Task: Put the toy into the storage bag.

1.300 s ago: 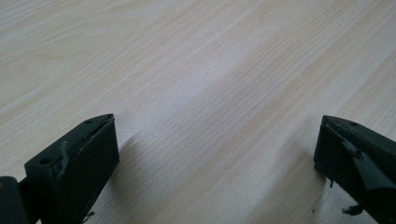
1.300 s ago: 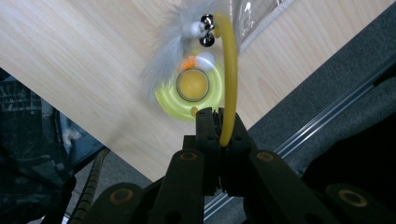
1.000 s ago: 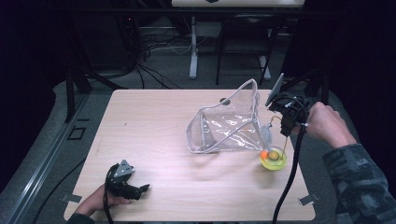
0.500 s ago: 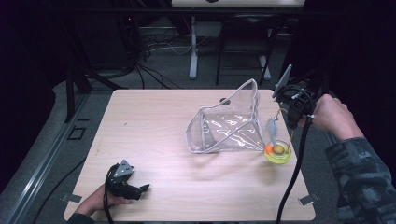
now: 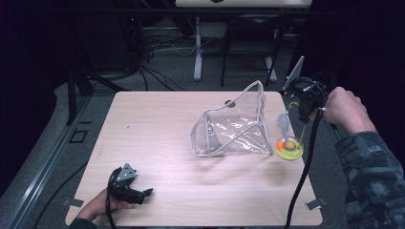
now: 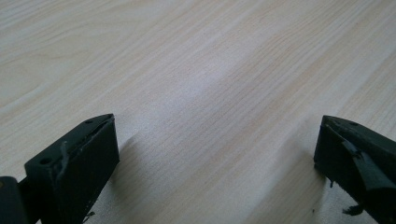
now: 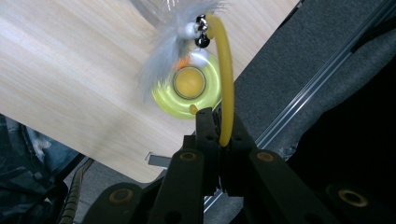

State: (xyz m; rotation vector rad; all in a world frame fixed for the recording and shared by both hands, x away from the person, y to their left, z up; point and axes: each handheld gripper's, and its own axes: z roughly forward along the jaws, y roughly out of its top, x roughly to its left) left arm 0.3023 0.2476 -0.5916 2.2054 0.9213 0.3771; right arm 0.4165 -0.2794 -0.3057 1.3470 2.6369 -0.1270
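In the high view the right gripper [image 5: 305, 102] hung past the tabletop's [image 5: 157, 133] right edge, with a grey feather [image 5: 282, 123] dangling over a yellow ring toy [image 5: 289, 148] that lay at that edge beside a clear plastic bag [image 5: 234, 126]. The right gripper view showed more: the jaws were clamped on a yellow wand [image 7: 226, 84], a small bell [image 7: 201, 32] at its tip. The left gripper [image 5: 128, 186] rested at the near left corner, and its own view showed the jaws spread wide over bare wood.
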